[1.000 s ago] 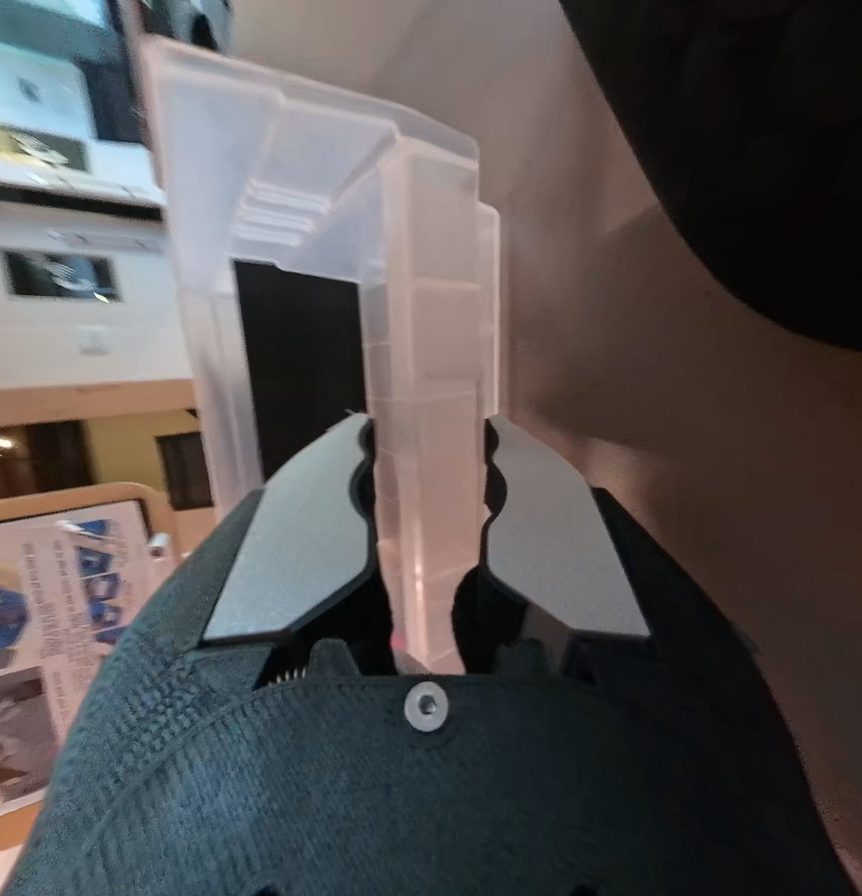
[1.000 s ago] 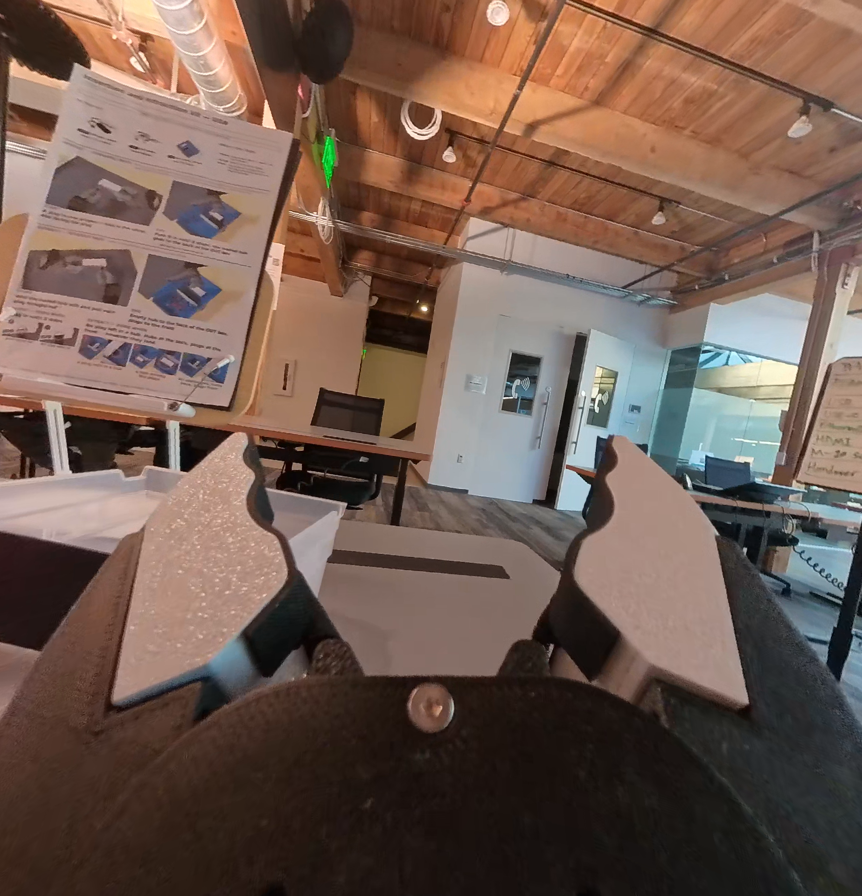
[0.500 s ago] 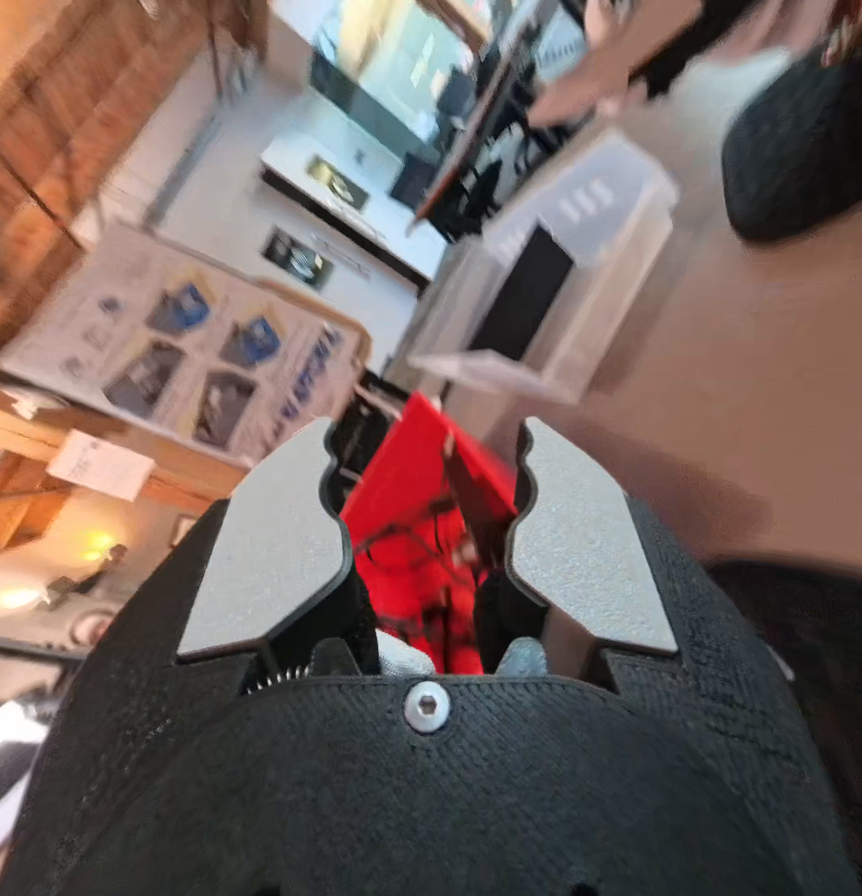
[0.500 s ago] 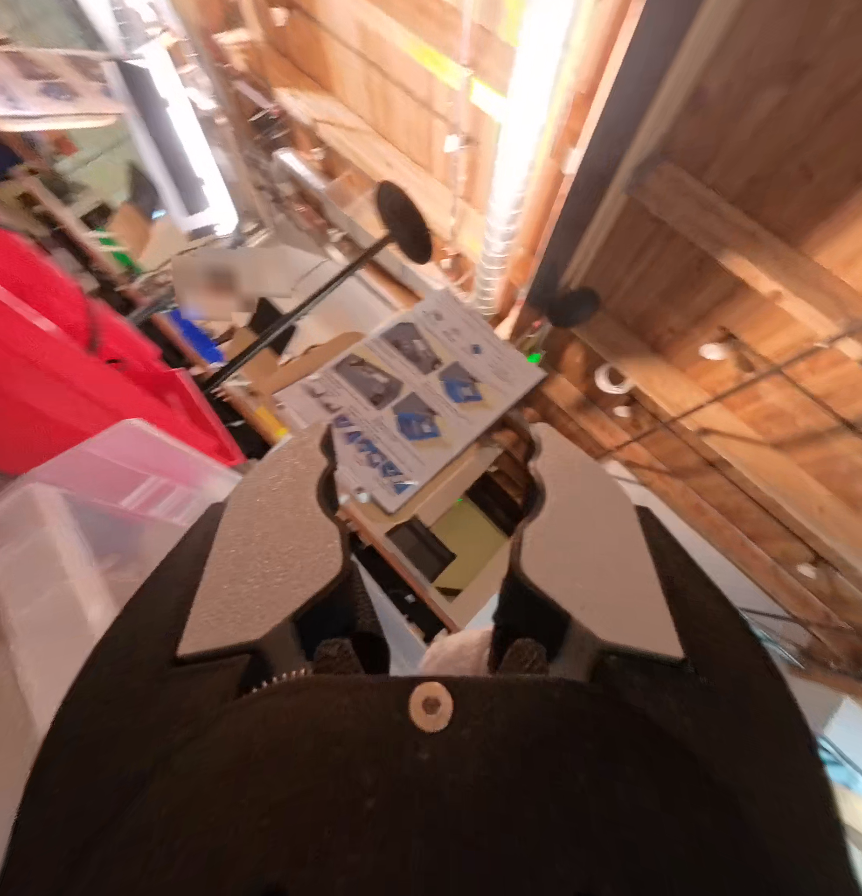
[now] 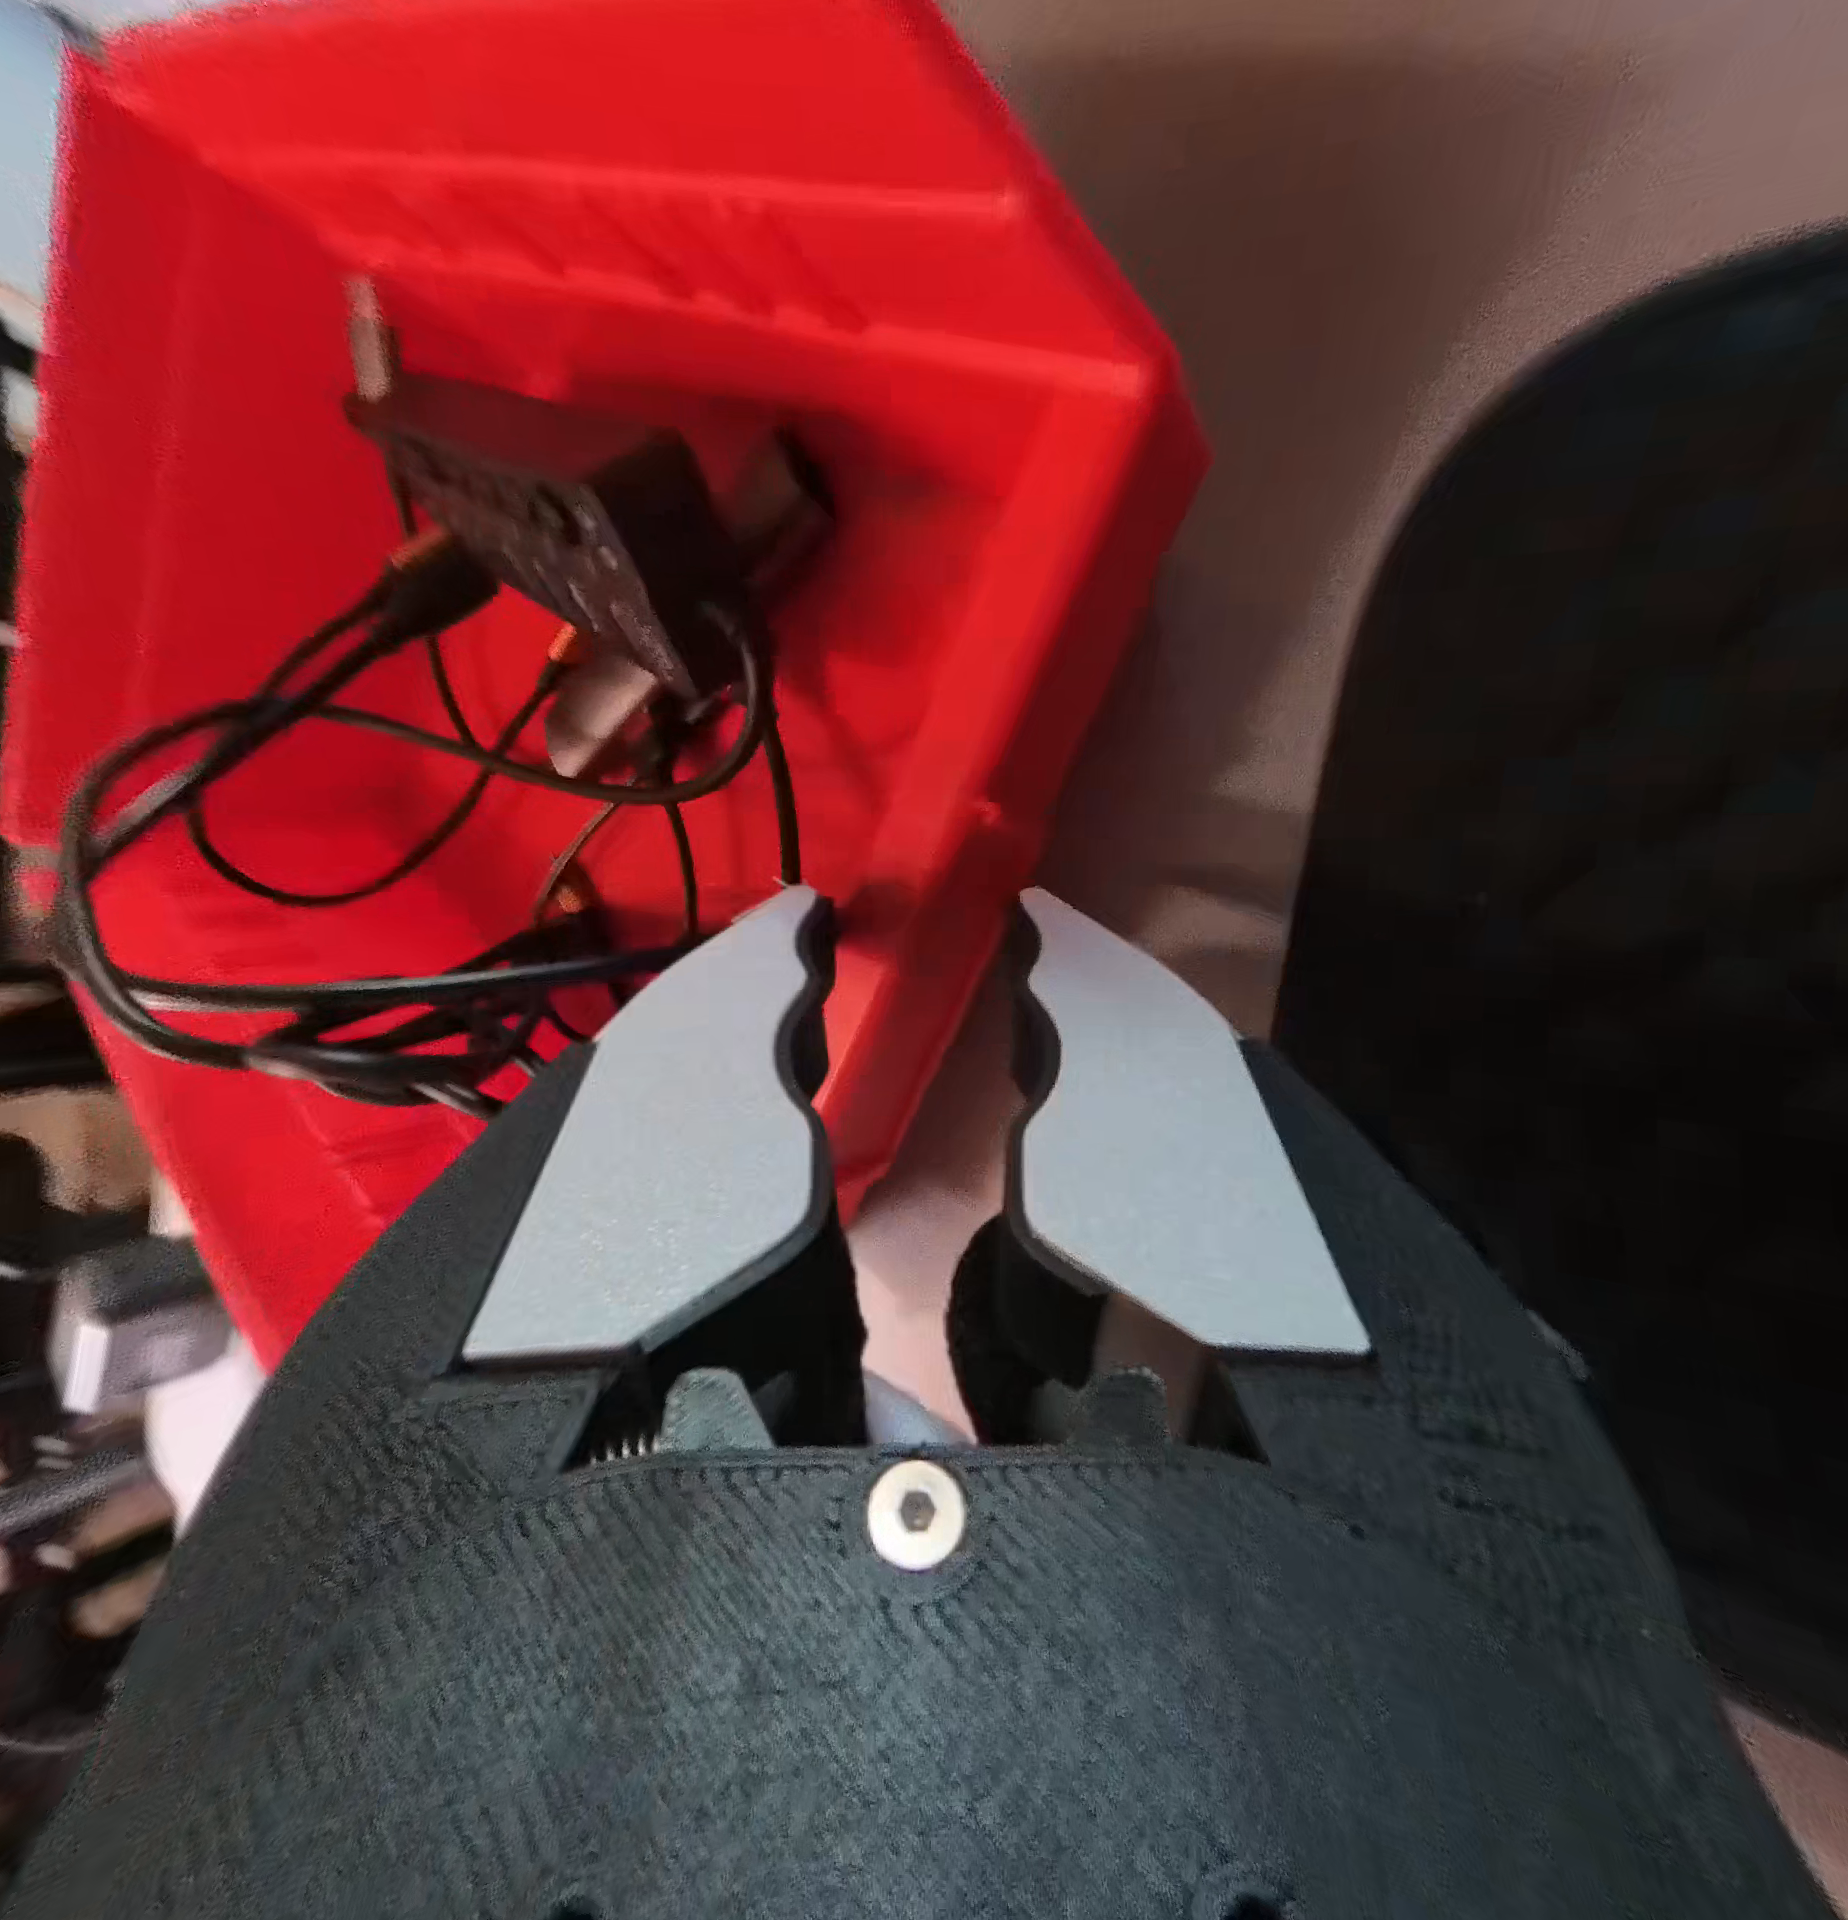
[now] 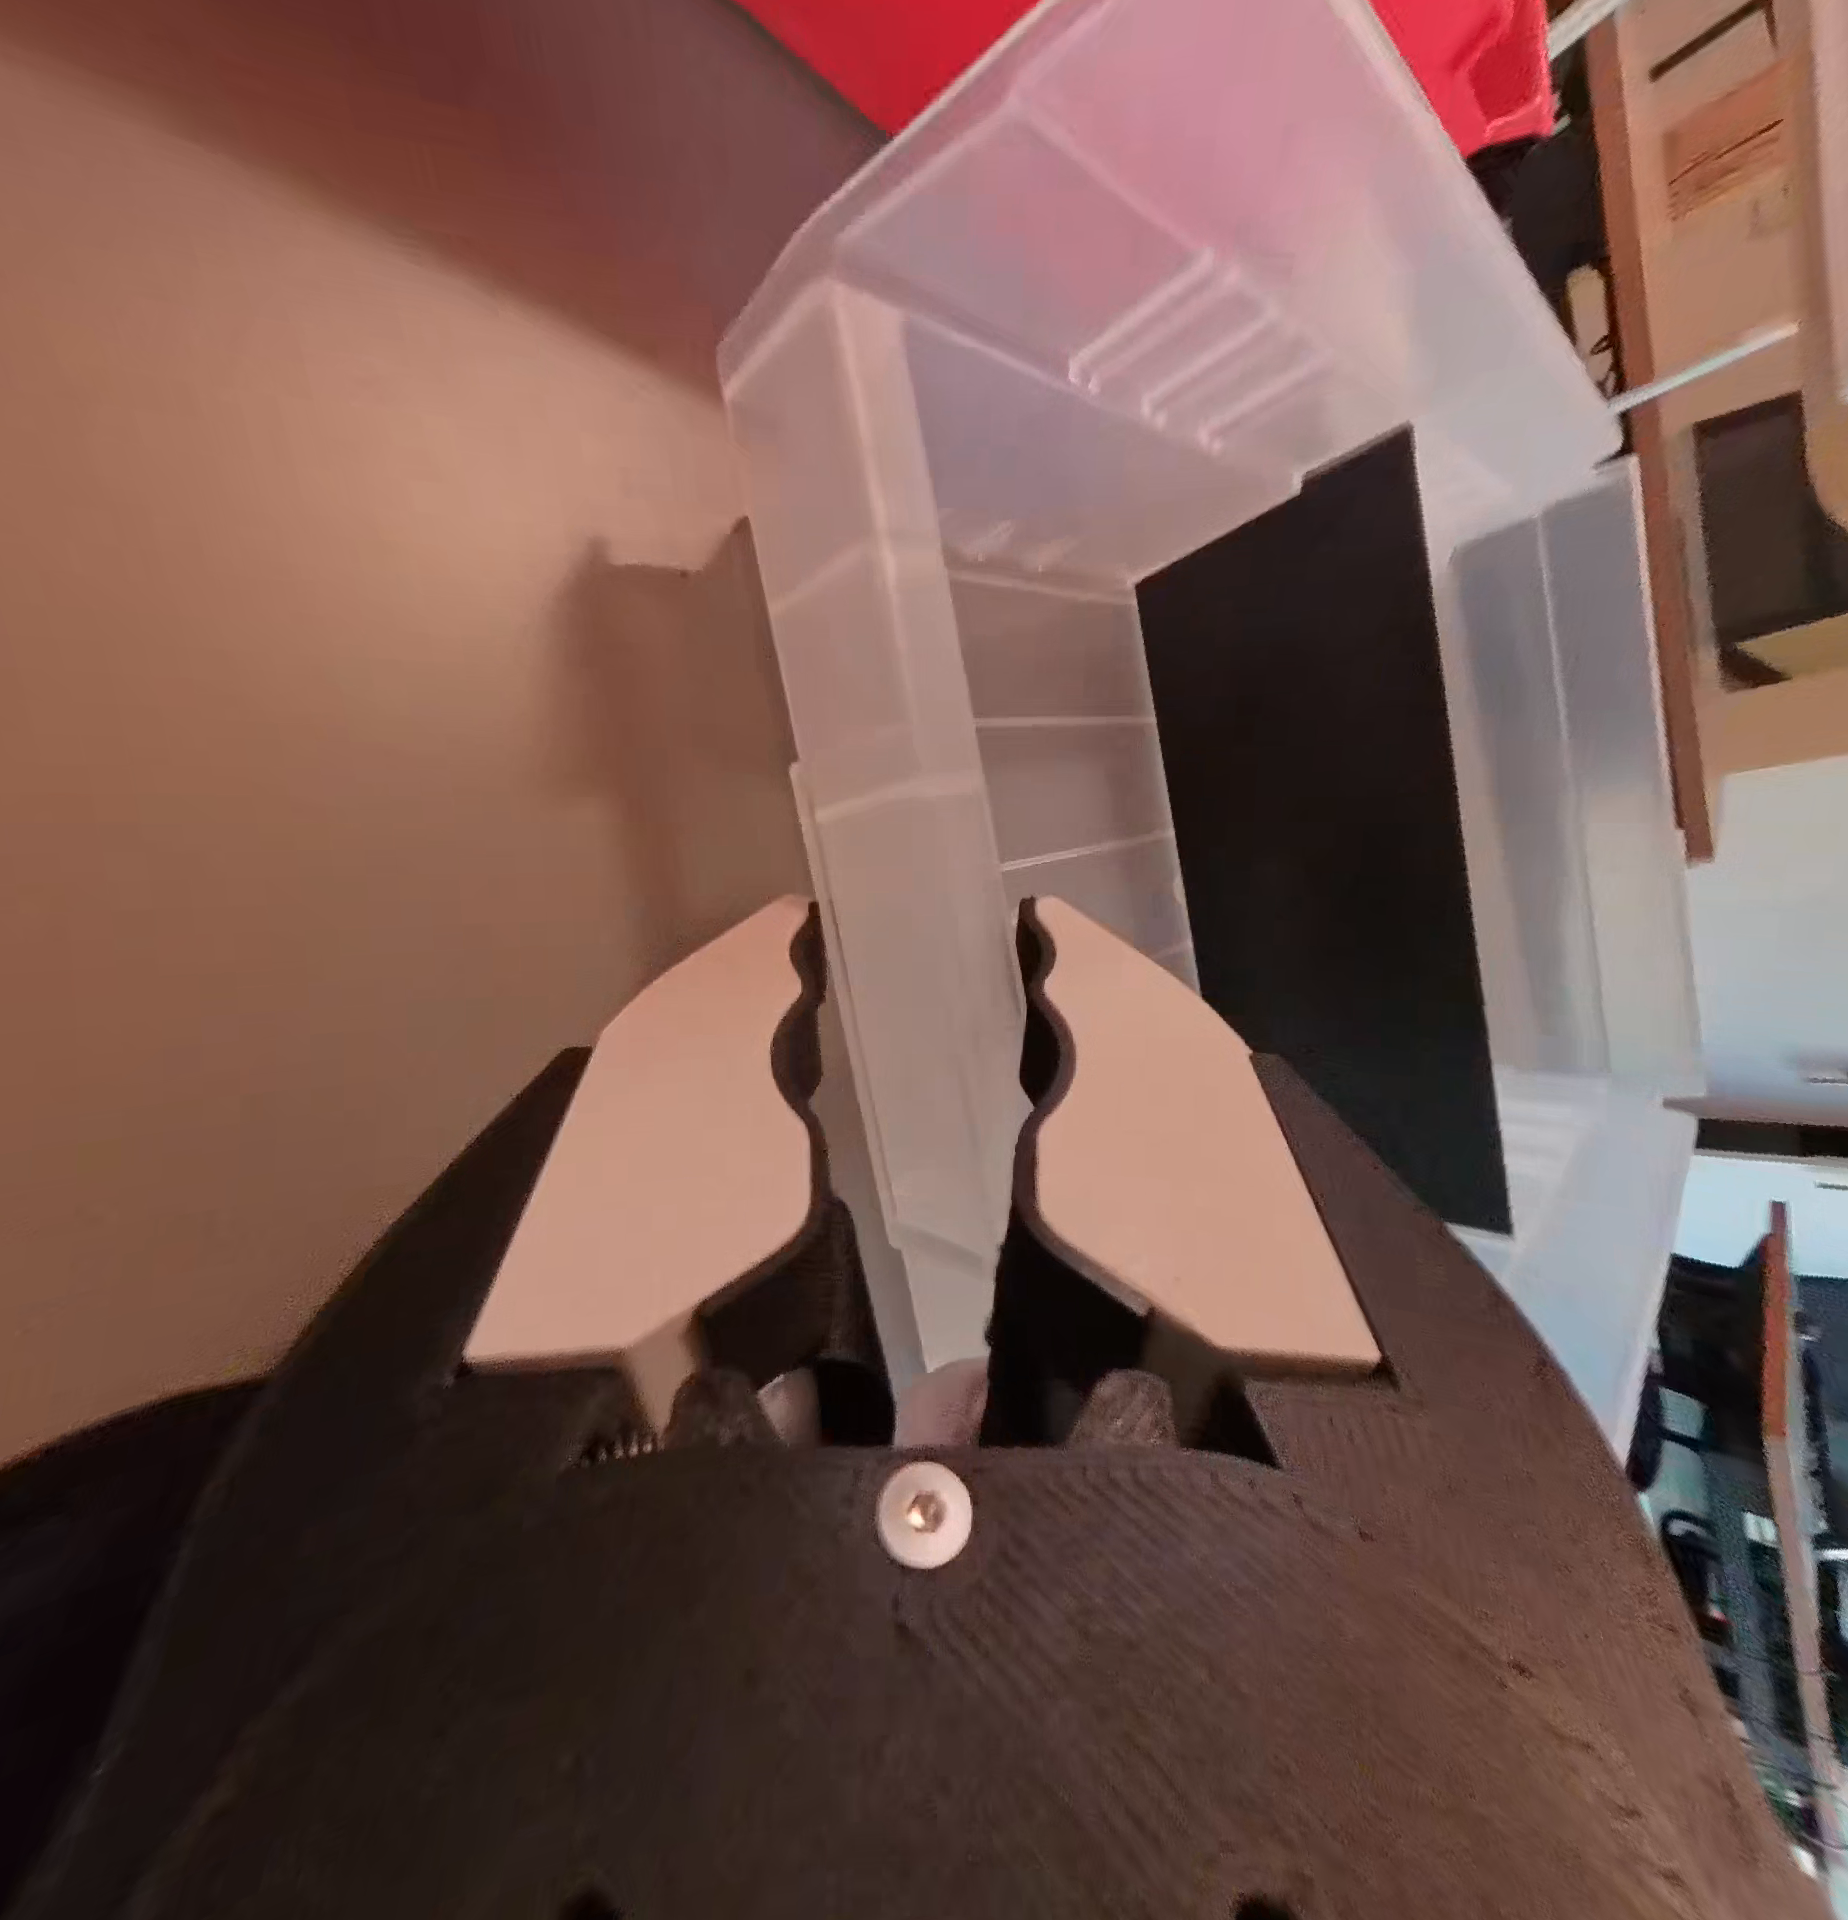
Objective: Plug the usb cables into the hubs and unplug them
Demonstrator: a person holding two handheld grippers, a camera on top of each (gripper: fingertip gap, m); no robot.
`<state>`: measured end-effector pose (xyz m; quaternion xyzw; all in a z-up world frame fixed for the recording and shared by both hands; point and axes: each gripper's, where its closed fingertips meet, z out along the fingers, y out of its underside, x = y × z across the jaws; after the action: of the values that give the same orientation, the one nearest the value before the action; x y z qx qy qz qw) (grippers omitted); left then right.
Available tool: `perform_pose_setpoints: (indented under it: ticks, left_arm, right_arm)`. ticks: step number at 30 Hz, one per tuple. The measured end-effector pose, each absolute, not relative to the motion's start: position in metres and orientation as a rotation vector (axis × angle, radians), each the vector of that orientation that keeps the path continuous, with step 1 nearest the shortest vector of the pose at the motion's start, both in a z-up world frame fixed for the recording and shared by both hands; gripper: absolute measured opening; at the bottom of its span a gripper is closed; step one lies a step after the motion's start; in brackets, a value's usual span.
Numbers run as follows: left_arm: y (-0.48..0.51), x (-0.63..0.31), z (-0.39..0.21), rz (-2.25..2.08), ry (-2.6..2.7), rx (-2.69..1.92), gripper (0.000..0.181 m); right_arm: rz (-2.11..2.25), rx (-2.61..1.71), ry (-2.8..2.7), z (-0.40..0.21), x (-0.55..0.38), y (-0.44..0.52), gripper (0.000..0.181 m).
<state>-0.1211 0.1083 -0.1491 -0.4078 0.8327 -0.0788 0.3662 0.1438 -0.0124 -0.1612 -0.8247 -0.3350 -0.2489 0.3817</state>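
Observation:
A red bin (image 5: 608,208) holds a dark USB hub (image 5: 546,520), a smaller grey hub (image 5: 598,717) and a tangle of black USB cables (image 5: 276,1018). My left gripper (image 5: 915,904) straddles the red bin's near wall with its jaws closed on it. A clear plastic bin (image 6: 1159,312) with a black mat (image 6: 1315,831) on its floor fills the right wrist view. My right gripper (image 6: 918,920) is shut on the clear bin's side wall. Both views are strongly rolled to one side. A corner of the red bin (image 6: 1003,42) shows beyond the clear bin.
Both bins stand on a tan table (image 6: 276,623). A large black rounded shape (image 5: 1626,935) fills the right of the left wrist view, close to my left gripper. Shelves and furniture (image 6: 1730,312) lie beyond the clear bin. The grippers' ends are close to 30 centimeters from one another.
My left gripper let go of the clear bin's wall, swung to the red bin and closed on its wall. My right gripper, open in the air before, swung down and closed on the clear bin's wall.

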Motion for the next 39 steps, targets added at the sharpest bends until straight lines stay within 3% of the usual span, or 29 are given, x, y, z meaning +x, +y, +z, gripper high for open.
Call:
perform_pose_setpoints:
  ticks: [10,21,36,39]
  left_arm:
    - [0.124,-0.11,-0.146,-0.18,1.859,-1.359,0.029]
    - [0.142,-0.189,-0.145,0.027,1.651,-1.735,0.029]
    - [0.089,-0.296,-0.14,-0.252,1.604,-2.007,0.02]
    - [0.09,-0.302,-0.141,-0.193,1.617,-2.042,0.02]
  right_arm:
    - [-0.654,-2.33,-0.665,-0.165,0.232,-0.064,0.036]
    - [-0.544,-2.606,-0.444,-0.17,0.318,-0.236,0.041]
    - [-0.203,-2.599,-0.039,-0.166,0.299,-0.321,0.036]
    - [-0.19,-2.613,-0.007,-0.168,0.3,-0.322,0.045]
